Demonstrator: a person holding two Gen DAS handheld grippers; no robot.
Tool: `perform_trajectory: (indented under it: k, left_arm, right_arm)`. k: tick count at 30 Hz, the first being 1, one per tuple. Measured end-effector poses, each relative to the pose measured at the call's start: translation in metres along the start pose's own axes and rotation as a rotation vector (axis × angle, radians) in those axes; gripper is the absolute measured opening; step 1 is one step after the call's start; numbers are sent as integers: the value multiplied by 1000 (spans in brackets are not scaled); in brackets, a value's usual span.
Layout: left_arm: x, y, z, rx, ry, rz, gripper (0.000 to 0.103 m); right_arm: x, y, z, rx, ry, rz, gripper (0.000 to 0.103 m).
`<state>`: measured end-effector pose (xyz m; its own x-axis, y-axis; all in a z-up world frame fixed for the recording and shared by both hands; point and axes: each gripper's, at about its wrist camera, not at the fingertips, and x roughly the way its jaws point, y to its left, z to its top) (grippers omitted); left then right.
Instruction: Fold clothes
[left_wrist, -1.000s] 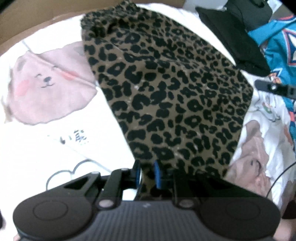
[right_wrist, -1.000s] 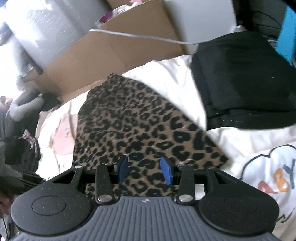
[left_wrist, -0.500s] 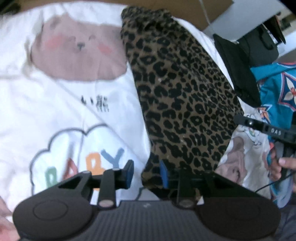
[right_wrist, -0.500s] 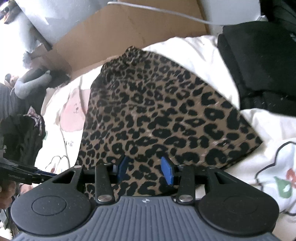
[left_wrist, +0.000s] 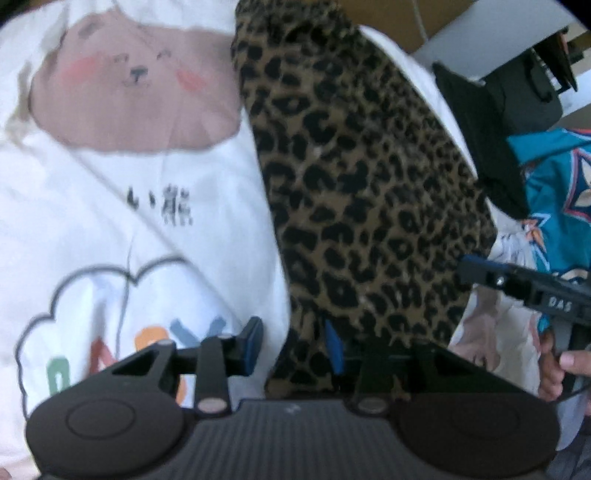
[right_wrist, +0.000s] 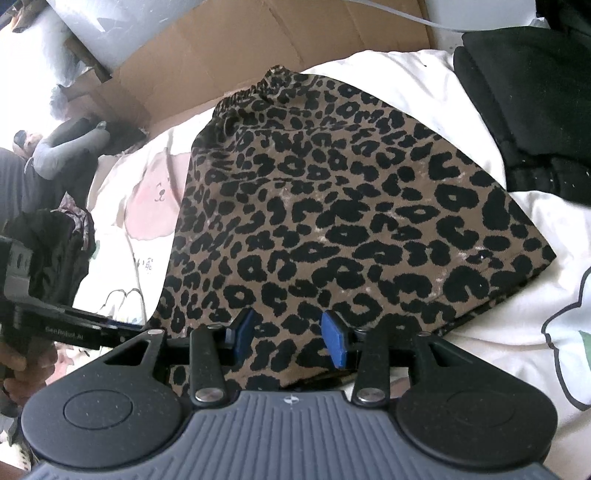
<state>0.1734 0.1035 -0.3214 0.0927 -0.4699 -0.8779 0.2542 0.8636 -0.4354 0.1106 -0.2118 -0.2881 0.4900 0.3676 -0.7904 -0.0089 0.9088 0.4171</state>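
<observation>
now the leopard skirt (right_wrist: 332, 206) lies flat on the white sheet (left_wrist: 110, 240), its elastic waistband at the far end by the cardboard (right_wrist: 258, 48). both tools sit at its near hem, each released. left gripper (left_wrist: 291, 345) has its fingers spread, the near corner of the skirt lying between them. right gripper (right_wrist: 288, 338) is spread over the hem, pinching nothing. black clothes (right_wrist: 528, 110) lie just beside the skirt, a teal garment (left_wrist: 554, 192) near them

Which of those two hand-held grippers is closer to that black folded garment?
Right. The right hand-held gripper sits at the leopard garment's edge beside the black garment; the left hand-held gripper is across the leopard garment, farther off.
</observation>
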Motion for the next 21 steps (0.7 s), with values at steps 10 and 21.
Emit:
perform_trajectory:
  k: [10,21]
  left_arm:
    - [-18,28,-24,-172,-21,-208,39]
    - [-14,32,-36,-288,-41,-327,40]
  right_arm:
    - [3,-14,-8,15,29,-30,49]
    - [4,-13,-7,9,28,-25,51]
